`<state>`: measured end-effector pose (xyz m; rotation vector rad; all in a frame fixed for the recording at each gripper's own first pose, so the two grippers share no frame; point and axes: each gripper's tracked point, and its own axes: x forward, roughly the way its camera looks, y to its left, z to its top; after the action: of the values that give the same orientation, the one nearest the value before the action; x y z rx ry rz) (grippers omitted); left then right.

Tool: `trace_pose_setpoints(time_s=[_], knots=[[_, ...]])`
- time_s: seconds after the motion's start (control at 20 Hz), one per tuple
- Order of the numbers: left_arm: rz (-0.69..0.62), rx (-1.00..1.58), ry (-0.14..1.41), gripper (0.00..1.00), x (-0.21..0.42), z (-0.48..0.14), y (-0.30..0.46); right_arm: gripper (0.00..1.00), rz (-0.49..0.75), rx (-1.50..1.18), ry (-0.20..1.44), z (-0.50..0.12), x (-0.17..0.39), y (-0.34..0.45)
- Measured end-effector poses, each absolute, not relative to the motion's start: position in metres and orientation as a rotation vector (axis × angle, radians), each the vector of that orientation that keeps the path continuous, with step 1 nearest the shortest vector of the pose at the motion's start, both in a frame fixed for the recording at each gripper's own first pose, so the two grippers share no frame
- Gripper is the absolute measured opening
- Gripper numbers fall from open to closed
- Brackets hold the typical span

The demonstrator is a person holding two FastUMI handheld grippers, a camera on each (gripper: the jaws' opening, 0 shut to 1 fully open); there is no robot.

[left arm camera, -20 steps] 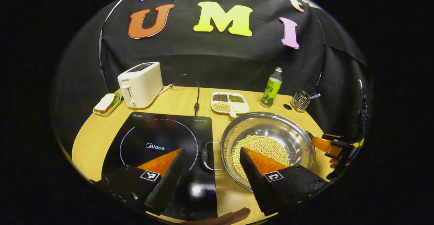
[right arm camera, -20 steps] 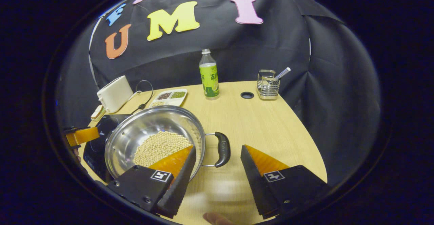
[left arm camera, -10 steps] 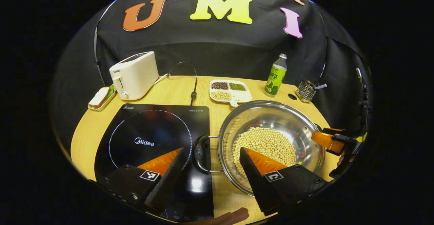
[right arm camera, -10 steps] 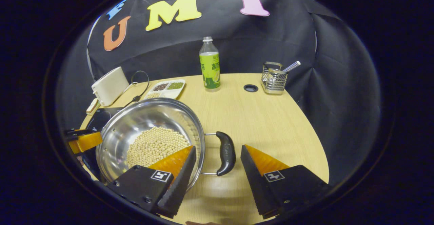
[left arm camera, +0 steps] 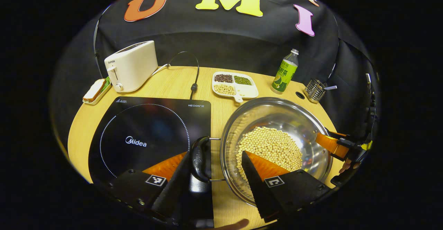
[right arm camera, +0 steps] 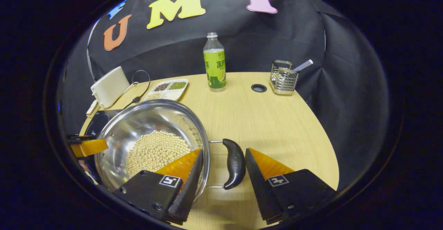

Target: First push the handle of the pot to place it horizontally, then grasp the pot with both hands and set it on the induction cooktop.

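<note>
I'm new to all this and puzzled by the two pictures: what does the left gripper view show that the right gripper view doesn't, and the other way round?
Left gripper view: the left gripper, open, straddles the pot's left handle, next to the full face of the induction cooktop.

Right gripper view: the right gripper, open, straddles the right handle, with the table stretching to its far edge.

Shared: the steel pot of soybeans, toaster, green bottle, divided dish and wire holder.

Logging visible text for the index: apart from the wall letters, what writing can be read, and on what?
"Midea": cooktop, centre.
"HEGON": cooktop's far corner.
"SUPOR": toaster.
Bottle label and handle stamp: too small to read.
</note>
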<state>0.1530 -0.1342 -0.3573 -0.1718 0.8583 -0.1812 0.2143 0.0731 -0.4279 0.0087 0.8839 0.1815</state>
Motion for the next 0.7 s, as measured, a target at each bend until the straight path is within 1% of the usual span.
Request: trace_pose_setpoints(time_s=[0.05,0.1,0.15,0.2,0.25,0.3,0.35,0.4,0.6,0.7], knots=[[-0.171,-0.147,0.854,0.86,0.155,-0.359,-0.132,0.69,0.177,0.007,0.887,-0.430,0.216,0.072],[-0.167,-0.136,0.857,0.80,0.156,-0.362,-0.127,0.72,0.174,0.008,0.886,-0.428,0.216,0.072],[-0.161,-0.135,0.852,0.75,0.157,-0.360,-0.125,0.70,0.172,0.008,0.887,-0.429,0.215,0.072],[-0.158,-0.151,0.860,0.49,0.153,-0.358,-0.124,0.70,0.170,0.011,0.887,-0.429,0.214,0.072],[-0.158,-0.158,0.855,0.63,0.156,-0.359,-0.124,0.70,0.171,0.012,0.889,-0.429,0.215,0.072],[-0.156,-0.158,0.857,0.50,0.154,-0.359,-0.124,0.70,0.173,0.010,0.893,-0.430,0.214,0.072],[-0.153,-0.152,0.855,0.59,0.156,-0.360,-0.124,0.71,0.168,0.010,0.898,-0.429,0.213,0.071],[-0.156,-0.147,0.852,0.58,0.158,-0.360,-0.124,0.69,0.158,0.012,0.912,-0.428,0.209,0.071],[-0.186,-0.124,0.864,0.57,0.159,-0.362,-0.123,0.69,0.137,0.043,0.968,-0.428,0.196,0.071],[-0.184,-0.125,0.875,0.57,0.158,-0.362,-0.121,0.67,0.129,0.048,0.986,-0.426,0.192,0.073]])
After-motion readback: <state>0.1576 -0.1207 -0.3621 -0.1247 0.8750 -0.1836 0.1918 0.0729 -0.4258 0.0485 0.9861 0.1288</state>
